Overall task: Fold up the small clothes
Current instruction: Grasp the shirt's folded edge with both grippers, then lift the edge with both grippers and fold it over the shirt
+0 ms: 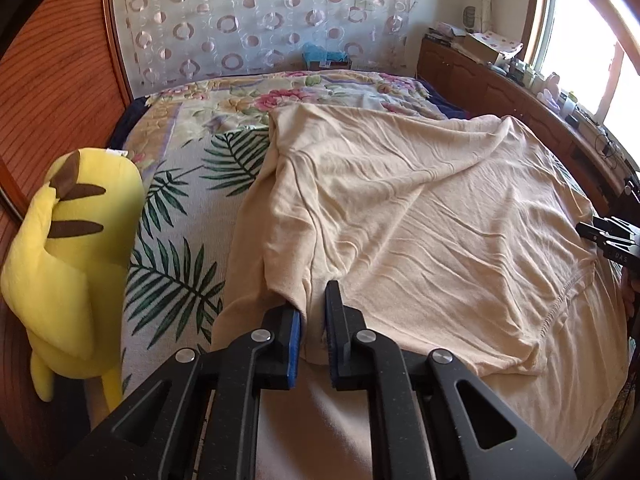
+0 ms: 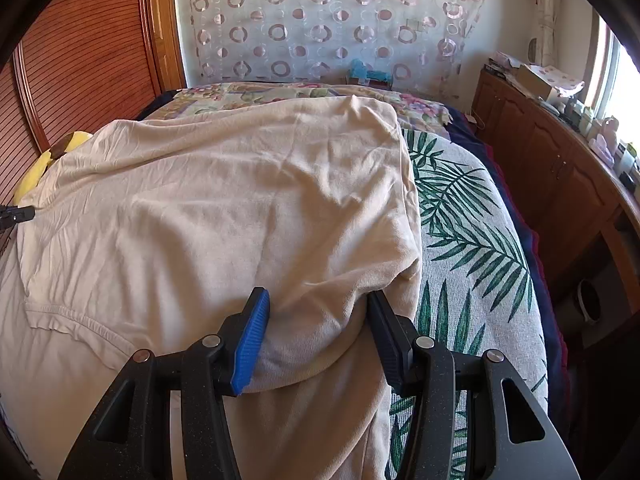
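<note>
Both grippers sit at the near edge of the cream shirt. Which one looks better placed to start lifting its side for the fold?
Left, probably. The left gripper is pinched shut on the cream shirt, while the right gripper only straddles a bunched fold, jaws apart.

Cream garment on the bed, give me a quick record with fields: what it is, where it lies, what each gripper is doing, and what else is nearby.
item: cream garment, wrinkled, spread flat
surface: bed cover with palm-leaf print
left gripper: shut on a fold at the garment's near left edge
right gripper: part-open, jaws either side of a bunched edge; grip cannot be told
nearby: yellow plush toy at the bed's left side
behind: circle-pattern curtain
</note>
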A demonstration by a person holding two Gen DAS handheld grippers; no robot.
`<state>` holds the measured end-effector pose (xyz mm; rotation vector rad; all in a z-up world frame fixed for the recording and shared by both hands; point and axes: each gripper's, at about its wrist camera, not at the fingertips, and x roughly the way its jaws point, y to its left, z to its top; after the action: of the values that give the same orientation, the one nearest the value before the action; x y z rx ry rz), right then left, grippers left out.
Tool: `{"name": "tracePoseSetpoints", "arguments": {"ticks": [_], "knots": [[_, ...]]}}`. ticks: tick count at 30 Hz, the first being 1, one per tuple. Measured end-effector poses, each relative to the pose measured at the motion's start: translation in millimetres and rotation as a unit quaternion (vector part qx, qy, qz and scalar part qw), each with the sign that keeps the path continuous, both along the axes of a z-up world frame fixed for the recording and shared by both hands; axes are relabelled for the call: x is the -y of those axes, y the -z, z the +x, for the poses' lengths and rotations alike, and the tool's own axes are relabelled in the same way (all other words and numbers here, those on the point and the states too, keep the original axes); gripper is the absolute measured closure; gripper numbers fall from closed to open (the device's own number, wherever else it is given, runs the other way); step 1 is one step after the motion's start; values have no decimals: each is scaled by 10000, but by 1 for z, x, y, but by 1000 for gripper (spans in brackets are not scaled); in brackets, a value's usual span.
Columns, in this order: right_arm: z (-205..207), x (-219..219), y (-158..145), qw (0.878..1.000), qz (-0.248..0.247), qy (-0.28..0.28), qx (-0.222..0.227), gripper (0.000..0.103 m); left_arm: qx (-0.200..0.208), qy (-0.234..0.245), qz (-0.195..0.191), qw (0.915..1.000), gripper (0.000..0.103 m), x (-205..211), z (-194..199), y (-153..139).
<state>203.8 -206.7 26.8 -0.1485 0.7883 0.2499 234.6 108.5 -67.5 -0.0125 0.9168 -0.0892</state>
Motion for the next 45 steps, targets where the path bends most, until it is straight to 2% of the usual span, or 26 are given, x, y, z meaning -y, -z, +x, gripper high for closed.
{"name": "tracePoseSetpoints", "arguments": {"ticks": [8, 13, 15, 16, 18, 19, 20, 22, 25, 34, 40, 45], "knots": [[1, 1, 0, 10000, -18, 2, 8, 51, 416, 83, 114, 9990, 97, 7, -6, -19], [0, 3, -1, 9997, -116, 178, 74, 51, 467, 83, 45, 9989, 97, 7, -7, -24], [1, 5, -1, 9995, -115, 268, 79, 55, 477, 75, 35, 9988, 97, 7, -8, -23], [1, 5, -1, 9995, -103, 275, 80, 60, 489, 73, 14, 9988, 97, 7, -9, -23], [0, 6, -1, 9995, -85, 278, 90, 77, 525, 87, -41, 9986, 97, 8, -11, -22], [0, 6, -1, 9997, -52, 242, 80, 89, 555, 91, -55, 9984, 97, 8, -12, -23], [0, 6, -1, 9997, -48, 209, 75, 96, 588, 88, -69, 9982, 97, 9, -14, -23], [-1, 4, -2, 9998, -135, 130, 86, 99, 706, 95, -104, 9974, 97, 8, -19, -27], [-10, -2, -11, 9988, -348, 10, 347, 100, 926, 85, -209, 9954, 98, 6, -30, -39], [-74, 3, -79, 9918, -48, -373, 1221, 101, 1496, 93, -519, 9873, 98, -5, -69, -75], [-123, 20, -94, 9900, 169, -536, 1296, 101, 1675, 115, -623, 9838, 98, -18, -101, -89], [-158, 35, -89, 9908, 204, -638, 1177, 101, 1547, 125, -623, 9859, 98, -22, -127, -78]]}}
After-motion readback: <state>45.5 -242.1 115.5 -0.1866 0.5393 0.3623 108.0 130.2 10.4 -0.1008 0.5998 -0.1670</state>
